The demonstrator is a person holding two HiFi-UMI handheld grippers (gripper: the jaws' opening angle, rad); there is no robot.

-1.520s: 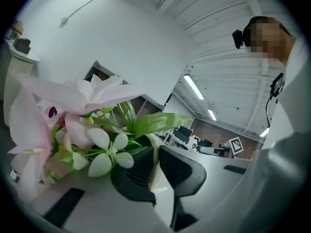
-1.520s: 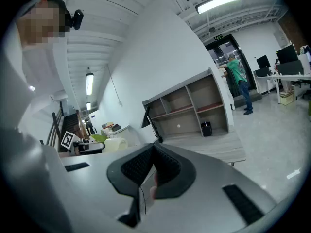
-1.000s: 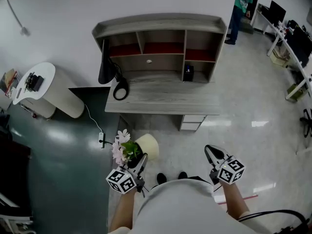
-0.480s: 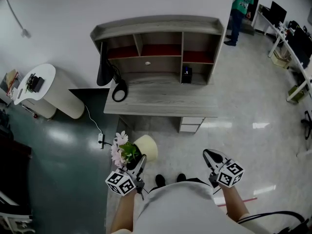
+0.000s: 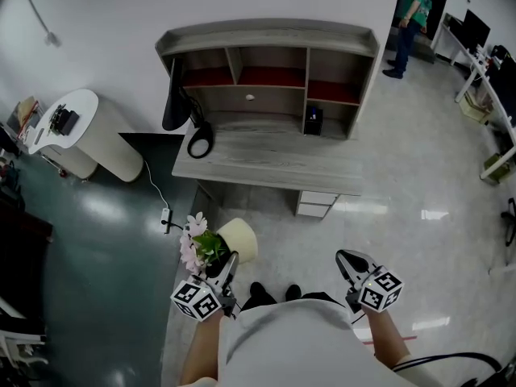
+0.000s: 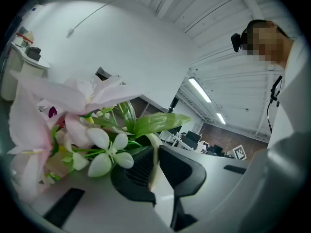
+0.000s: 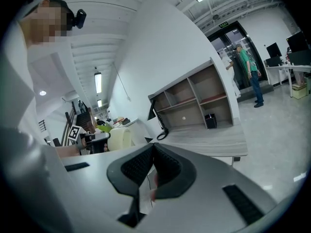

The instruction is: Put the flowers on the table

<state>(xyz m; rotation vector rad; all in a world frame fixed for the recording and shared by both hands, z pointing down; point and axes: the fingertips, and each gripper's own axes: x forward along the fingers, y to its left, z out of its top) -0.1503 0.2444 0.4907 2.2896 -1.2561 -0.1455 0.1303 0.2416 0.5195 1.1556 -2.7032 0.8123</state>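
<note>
Short of the desk (image 5: 266, 166), left gripper (image 5: 228, 261) clamps the flowerpot (image 5: 241, 240) rim; right gripper (image 5: 343, 255), held alongside, is closed.

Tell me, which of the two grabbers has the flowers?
The left gripper, at the left in the head view: its jaws pinch the rim of the cream pot of pink flowers. The right gripper is shut and empty.

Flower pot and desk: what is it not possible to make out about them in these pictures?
- Left gripper view: the flower pot is almost all hidden behind the left gripper; only a strip of rim shows between the jaws.
- Head view: the flowers cover the pot's mouth, so what fills it is unseen.
- Head view: the small black thing on the desk is too small to identify.
</note>
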